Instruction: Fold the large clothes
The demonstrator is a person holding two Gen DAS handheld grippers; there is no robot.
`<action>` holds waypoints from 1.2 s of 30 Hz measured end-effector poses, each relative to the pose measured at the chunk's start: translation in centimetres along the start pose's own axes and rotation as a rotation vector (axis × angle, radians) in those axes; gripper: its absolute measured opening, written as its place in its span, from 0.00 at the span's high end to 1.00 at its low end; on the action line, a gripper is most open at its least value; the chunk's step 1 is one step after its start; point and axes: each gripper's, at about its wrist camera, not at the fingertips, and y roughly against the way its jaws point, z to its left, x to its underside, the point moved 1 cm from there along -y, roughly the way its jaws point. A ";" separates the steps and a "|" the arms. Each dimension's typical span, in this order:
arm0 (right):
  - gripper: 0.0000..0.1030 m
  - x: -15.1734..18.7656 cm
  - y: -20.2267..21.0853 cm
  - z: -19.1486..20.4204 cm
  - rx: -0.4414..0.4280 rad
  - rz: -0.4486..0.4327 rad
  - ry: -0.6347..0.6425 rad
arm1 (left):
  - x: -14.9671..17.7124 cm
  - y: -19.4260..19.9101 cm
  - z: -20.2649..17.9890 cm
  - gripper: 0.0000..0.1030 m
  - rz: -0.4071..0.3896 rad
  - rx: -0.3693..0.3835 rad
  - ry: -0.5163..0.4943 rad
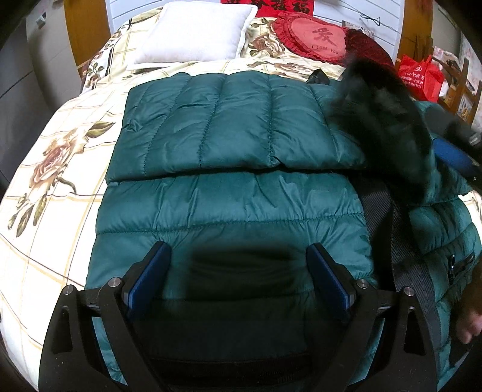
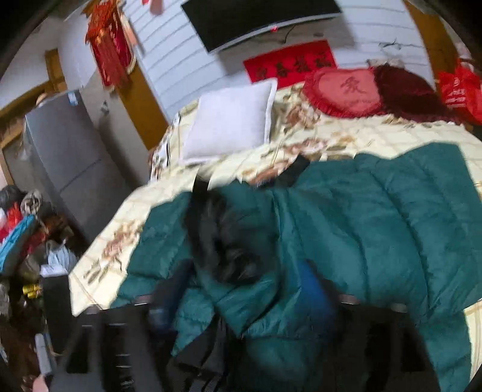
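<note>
Blurrily, right hand-held gripper (image 2: 241, 301) apart astride green jacket (image 1: 229, 169); left hand-held gripper (image 1: 238, 271) apart, empty.

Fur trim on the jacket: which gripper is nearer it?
Right. The right gripper sits just below the fur trim; the left gripper hovers over the jacket panel, well aside.

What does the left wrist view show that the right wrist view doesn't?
Only the left wrist view: the left tongs, open over the flat folded jacket panel, and a fingertip at the right edge.

Only the right wrist view: the TV on the wall, the grey fridge, floor clutter beside the bed, and the right tongs, blurred, astride bunched jacket fabric.

Both: the green jacket with its black fur trim, floral bedspread, white pillow, red heart cushion.
</note>
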 end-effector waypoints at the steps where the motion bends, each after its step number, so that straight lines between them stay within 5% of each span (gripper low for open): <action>1: 0.23 -0.2 0.4 -0.2 -0.011 -0.007 -0.012 | 0.0 0.0 0.0 0.10 -0.001 -0.004 -0.002; 4: 0.23 -0.7 1.3 -0.4 -0.003 0.006 -0.015 | 0.1 0.0 -0.4 0.08 -0.004 -0.023 -0.010; 7: 0.23 0.0 2.9 -1.0 0.124 0.058 0.010 | 0.3 0.4 -0.4 0.08 -0.015 -0.017 -0.016; 12: 0.23 2.6 6.8 -3.4 0.289 0.115 -0.029 | -0.6 3.7 -0.5 0.09 -0.116 0.051 0.005; 15: 0.22 5.1 8.6 -6.1 0.395 0.169 -0.136 | -2.2 5.3 -2.4 0.09 -0.123 0.167 0.003; 18: 0.22 5.5 8.6 -7.7 0.385 0.213 -0.205 | -4.0 5.1 -4.6 0.09 -0.090 0.243 0.012; 21: 0.21 5.8 7.4 -7.5 0.415 0.266 -0.116 | -5.4 3.2 -6.3 0.09 -0.029 0.320 0.063; 28: 0.11 6.6 6.8 -6.6 0.424 0.305 -0.021 | -5.9 -2.1 -6.0 0.10 0.084 0.260 0.231; 30: 0.09 6.6 6.8 -6.6 0.414 0.312 -0.019 | -5.9 -1.6 -6.2 0.42 0.054 0.279 0.230; 31: 0.08 6.9 6.7 -6.5 0.412 0.314 -0.019 | -6.0 -1.3 -6.6 0.70 0.055 0.329 0.220; 34: 0.06 7.1 6.7 -6.4 0.414 0.322 -0.012 | -6.0 0.8 -7.4 0.84 0.003 0.327 0.173; 36: 0.06 7.2 6.7 -6.1 0.422 0.324 -0.007 | -6.1 2.8 -7.5 0.85 -0.055 0.323 0.139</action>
